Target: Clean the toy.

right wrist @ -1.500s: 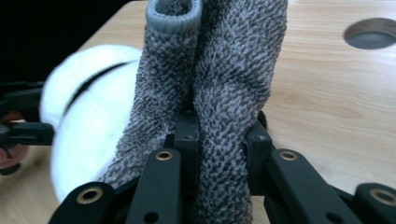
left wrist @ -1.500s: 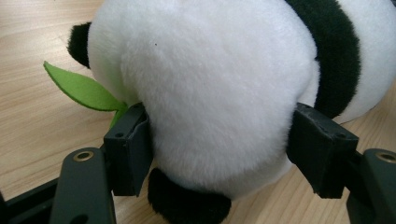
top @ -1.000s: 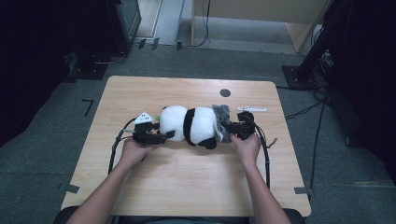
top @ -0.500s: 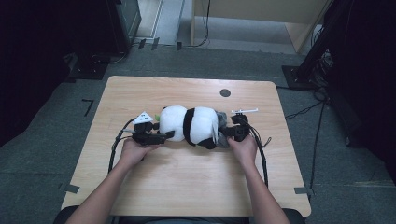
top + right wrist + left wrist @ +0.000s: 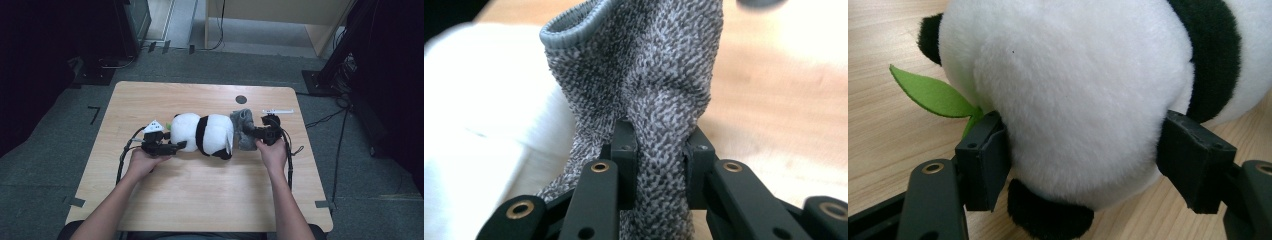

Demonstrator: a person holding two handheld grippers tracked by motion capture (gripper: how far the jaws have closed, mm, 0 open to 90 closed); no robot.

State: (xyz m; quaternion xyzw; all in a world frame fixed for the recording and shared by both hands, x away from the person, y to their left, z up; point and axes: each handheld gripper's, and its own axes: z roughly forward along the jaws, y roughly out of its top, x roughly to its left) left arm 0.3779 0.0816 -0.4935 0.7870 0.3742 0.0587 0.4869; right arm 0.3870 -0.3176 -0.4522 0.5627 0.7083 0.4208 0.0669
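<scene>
A black-and-white panda plush [image 5: 205, 134] lies on its side in the middle of the wooden table [image 5: 200, 200]. My left gripper [image 5: 176, 146] comes from the left, and in the left gripper view its jaws press both sides of the panda's [image 5: 1073, 75] white head, so the left gripper [image 5: 1083, 130] is shut on it. A green felt leaf [image 5: 930, 92] sticks out beside the head. At the panda's other end a grey knitted sock [image 5: 243, 126] stands bunched up. My right gripper [image 5: 660, 135] is shut on the sock [image 5: 649, 65], and in the high view the right gripper [image 5: 251, 133] meets it from the right.
A small white stick-like item [image 5: 277, 111] lies at the back right of the table, near a round black hole [image 5: 241, 99]. Cables trail from both grippers toward the front edge. Dark furniture and floor cables surround the table.
My right gripper has risen slightly with the grey sock pinched in it, and the sock now stands more upright. The left gripper and the panda have stayed put.
</scene>
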